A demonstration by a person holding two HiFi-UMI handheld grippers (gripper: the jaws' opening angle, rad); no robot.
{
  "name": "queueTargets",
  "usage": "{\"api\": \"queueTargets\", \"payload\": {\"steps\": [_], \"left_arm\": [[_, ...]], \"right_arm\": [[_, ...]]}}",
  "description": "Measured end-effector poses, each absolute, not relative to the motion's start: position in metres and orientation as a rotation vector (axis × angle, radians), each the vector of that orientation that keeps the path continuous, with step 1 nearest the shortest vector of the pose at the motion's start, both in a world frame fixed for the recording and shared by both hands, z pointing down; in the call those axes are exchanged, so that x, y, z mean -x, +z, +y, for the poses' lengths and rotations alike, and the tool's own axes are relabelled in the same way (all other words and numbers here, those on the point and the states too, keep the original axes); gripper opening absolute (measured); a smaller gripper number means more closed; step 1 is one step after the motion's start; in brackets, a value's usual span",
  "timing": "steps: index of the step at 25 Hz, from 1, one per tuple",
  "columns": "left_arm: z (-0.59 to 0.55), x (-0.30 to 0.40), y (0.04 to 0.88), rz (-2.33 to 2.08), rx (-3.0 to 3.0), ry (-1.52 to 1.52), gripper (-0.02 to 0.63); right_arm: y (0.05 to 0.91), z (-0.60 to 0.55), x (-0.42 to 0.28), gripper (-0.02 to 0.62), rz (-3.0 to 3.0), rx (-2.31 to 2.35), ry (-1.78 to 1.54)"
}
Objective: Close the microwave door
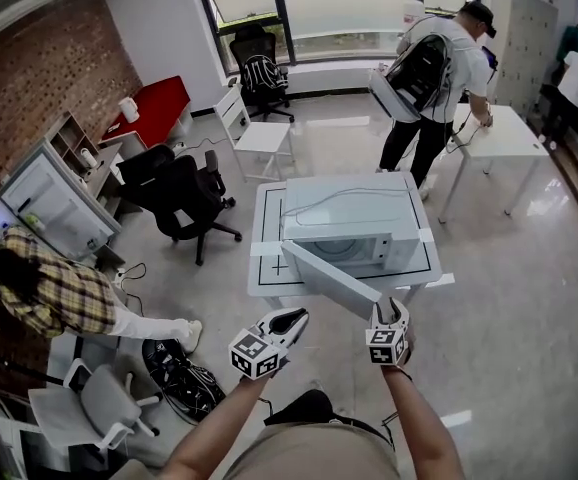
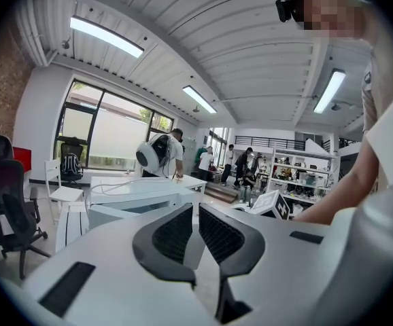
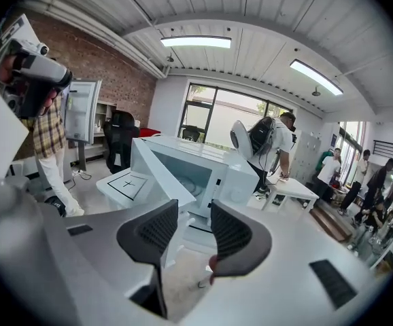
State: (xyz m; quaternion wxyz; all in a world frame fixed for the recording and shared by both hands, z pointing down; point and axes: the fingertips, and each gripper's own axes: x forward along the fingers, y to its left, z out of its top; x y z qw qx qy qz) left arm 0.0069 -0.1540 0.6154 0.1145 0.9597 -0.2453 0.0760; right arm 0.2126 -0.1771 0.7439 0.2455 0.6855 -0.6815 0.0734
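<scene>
One white box-shaped microwave oven sits on one white square counter marked with thin black lines, out on the glossy floor of an open office. A single white cable lies looped across the oven's top. The oven's one door, a flat white panel, stands swung wide open and angles out past the counter's front edge toward the person. The right gripper view looks into the pale cavity, where a round turntable shows.

Two hand-held claws, each with a marker cube, hang in front of the counter. The left claw, left of the door, has its jaws drawn to a narrow slit with nothing in it. The right claw holds its jaws moderately apart and empty, just beside the door's free end; contact cannot be made out.

Three other people share the room: one wearing a grey backpack, one in a plaid shirt, and one in white at far right.
</scene>
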Motion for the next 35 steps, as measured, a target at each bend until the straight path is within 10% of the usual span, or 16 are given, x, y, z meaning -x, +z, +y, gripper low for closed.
{"api": "queueTargets", "payload": {"steps": [35], "left_arm": [[-0.285,-0.042,0.612,-0.73,-2.776,0.249,0.018]], "right_arm": [[0.747,-0.277,-0.253,0.156,-1.91,-1.784,0.229]]}}
